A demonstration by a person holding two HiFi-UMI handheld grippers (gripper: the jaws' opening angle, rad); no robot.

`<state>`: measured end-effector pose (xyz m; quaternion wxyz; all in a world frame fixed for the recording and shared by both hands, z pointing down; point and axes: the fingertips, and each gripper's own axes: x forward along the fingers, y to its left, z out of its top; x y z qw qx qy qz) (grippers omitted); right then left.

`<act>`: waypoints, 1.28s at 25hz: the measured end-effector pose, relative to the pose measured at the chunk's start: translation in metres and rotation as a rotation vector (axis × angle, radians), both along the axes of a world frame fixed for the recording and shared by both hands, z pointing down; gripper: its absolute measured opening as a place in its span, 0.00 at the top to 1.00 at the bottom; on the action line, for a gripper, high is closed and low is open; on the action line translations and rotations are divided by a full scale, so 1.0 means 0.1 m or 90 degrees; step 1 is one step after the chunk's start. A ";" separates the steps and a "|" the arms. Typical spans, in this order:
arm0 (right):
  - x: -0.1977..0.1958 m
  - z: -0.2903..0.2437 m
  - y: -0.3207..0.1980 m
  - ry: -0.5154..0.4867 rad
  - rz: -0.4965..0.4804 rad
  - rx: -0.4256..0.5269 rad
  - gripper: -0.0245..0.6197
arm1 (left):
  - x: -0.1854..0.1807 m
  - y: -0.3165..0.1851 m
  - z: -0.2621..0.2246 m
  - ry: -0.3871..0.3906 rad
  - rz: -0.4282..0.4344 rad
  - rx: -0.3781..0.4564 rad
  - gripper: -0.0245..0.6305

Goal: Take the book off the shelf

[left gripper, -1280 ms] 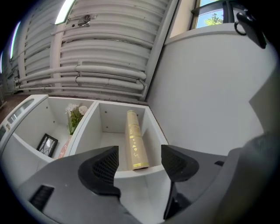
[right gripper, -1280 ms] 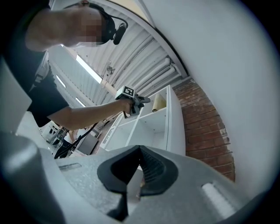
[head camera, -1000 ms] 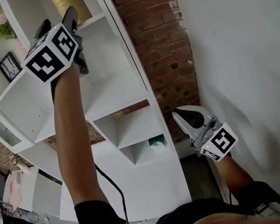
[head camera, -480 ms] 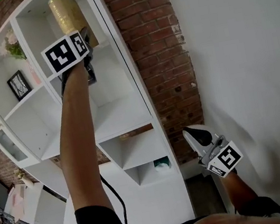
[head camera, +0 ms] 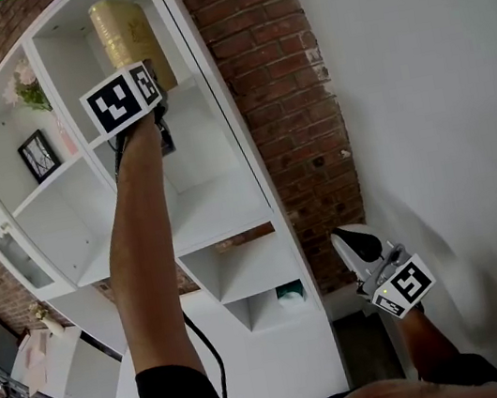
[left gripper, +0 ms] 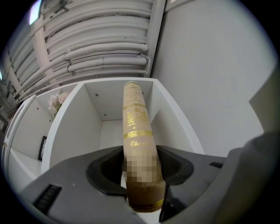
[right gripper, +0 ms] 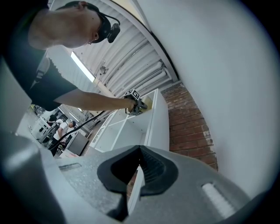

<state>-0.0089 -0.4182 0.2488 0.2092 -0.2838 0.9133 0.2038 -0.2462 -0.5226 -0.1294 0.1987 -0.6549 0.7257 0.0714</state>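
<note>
The book (head camera: 128,29) is a tall gold-beige volume with gold print, standing upright in the top right compartment of the white shelf (head camera: 236,138). My left gripper (head camera: 158,100) is raised to it on an outstretched arm. In the left gripper view the book's spine (left gripper: 138,131) fills the gap between the dark jaws, which are closing, and the pads of my left gripper (left gripper: 141,177) touch both its sides. My right gripper (head camera: 355,243) hangs low by the white wall, shut and empty. In its own view the right gripper (right gripper: 136,168) shows only a thin slit between the pads.
A framed picture (head camera: 36,154) and pink flowers (head camera: 27,87) occupy compartments left of the book. A teal object (head camera: 291,292) sits in a low cubby. A brick wall (head camera: 295,109) borders the shelf's right side, then a white wall (head camera: 430,94). People stand at lower left.
My left gripper rose from the shelf's middle level to the book and its jaws now flank the spine. The right gripper dropped slightly.
</note>
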 end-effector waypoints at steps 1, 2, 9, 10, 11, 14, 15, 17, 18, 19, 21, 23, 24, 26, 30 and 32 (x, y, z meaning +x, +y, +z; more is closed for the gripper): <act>0.00 0.00 0.01 0.000 0.000 0.000 0.96 | 0.00 0.03 -0.02 0.004 -0.001 0.011 0.66; 0.00 0.00 0.03 0.000 0.000 -0.001 0.96 | -0.01 0.07 -0.04 0.008 -0.002 0.024 0.66; -0.04 -0.01 0.12 0.002 0.002 0.000 0.96 | -0.01 0.48 -0.15 -0.002 0.015 0.111 0.67; -0.06 -0.02 0.14 0.003 0.001 0.001 0.96 | 0.00 0.55 -0.15 -0.005 0.021 0.121 0.67; -0.08 -0.03 0.16 0.004 -0.001 0.003 0.96 | 0.00 0.63 -0.15 -0.006 0.029 0.132 0.67; -0.17 -0.06 0.22 0.005 -0.009 0.006 0.96 | 0.00 0.91 -0.13 -0.006 0.056 0.172 0.67; -0.21 -0.07 0.24 0.006 -0.011 0.007 0.96 | 0.00 1.01 -0.11 -0.005 0.067 0.186 0.67; -0.26 -0.08 0.28 0.006 -0.016 0.006 0.96 | 0.00 1.22 -0.03 -0.001 0.090 0.211 0.67; -0.28 -0.08 0.30 0.007 -0.019 0.006 0.96 | 0.00 1.33 0.02 0.001 0.101 0.223 0.67; -0.30 -0.07 0.31 0.007 -0.022 0.006 0.96 | 0.00 1.45 0.08 0.002 0.111 0.235 0.67; -0.35 -0.07 0.35 0.008 -0.027 0.007 0.96 | -0.02 1.69 0.23 0.001 0.129 0.261 0.67; -0.40 -0.06 0.39 0.009 -0.033 0.005 0.96 | -0.03 1.92 0.42 -0.006 0.138 0.281 0.67; -0.42 -0.05 0.40 0.011 -0.035 0.004 0.96 | -0.03 2.02 0.53 -0.009 0.141 0.286 0.67; -0.48 -0.04 0.42 0.016 -0.041 0.004 0.96 | -0.01 2.18 0.79 -0.009 0.150 0.288 0.67; -0.55 0.00 0.45 0.021 -0.046 0.001 0.96 | 0.08 2.41 1.33 -0.002 0.184 0.284 0.67; -0.58 0.02 0.45 0.023 -0.049 -0.001 0.96 | 0.14 2.48 1.59 -0.005 0.191 0.280 0.67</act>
